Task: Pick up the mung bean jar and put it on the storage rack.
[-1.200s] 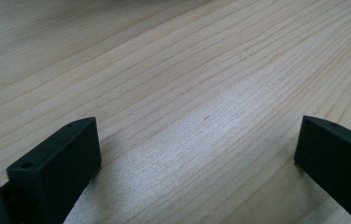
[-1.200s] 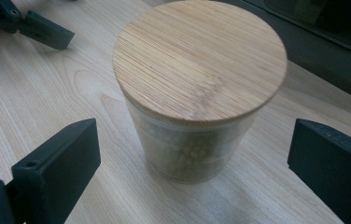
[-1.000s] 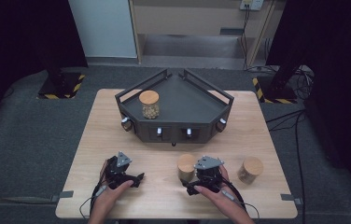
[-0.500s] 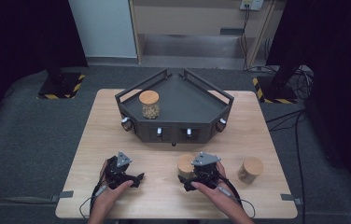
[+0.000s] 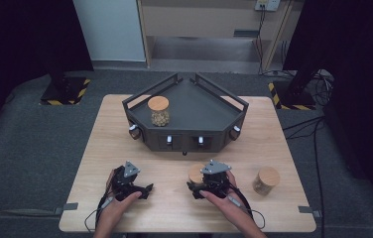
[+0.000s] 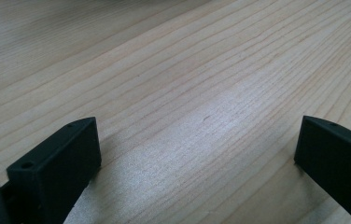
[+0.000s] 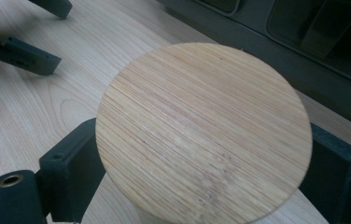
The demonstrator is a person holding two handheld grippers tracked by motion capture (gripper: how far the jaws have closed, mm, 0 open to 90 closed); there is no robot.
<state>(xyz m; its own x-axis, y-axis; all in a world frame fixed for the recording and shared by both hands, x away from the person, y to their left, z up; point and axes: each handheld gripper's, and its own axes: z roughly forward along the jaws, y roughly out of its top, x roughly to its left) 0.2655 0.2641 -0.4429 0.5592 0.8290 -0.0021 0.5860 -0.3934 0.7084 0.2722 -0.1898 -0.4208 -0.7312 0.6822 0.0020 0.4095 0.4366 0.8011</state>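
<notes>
So the right gripper (image 5: 200, 184) sits low and right of centre in the high view, with its jaws on either side of a jar with a bamboo lid (image 7: 204, 133); they've just been closing in on it, and in the right gripper view the lid hides where the pads meet the glass, so I can't tell if they're actually pressing yet. The jar stands on the wooden table (image 5: 125, 144) just below the dark tray (image 5: 194, 106); another jar (image 5: 266, 179) stands off to the right and a third (image 5: 158, 110) is up in the tray's left half.

Handling-wise I'd guess glass body, so stiff, a bit slippery, breakable if it tips; the lid overhangs, so grabbing the body just under it seems safest, and lifting straight up.

The right hand (image 5: 219, 201) comes in from the bottom edge, gripper pointing up-frame and roughly level. The left gripper (image 5: 147, 188) rests lower left, jaws spread wide over bare wood, holding nothing.
</notes>
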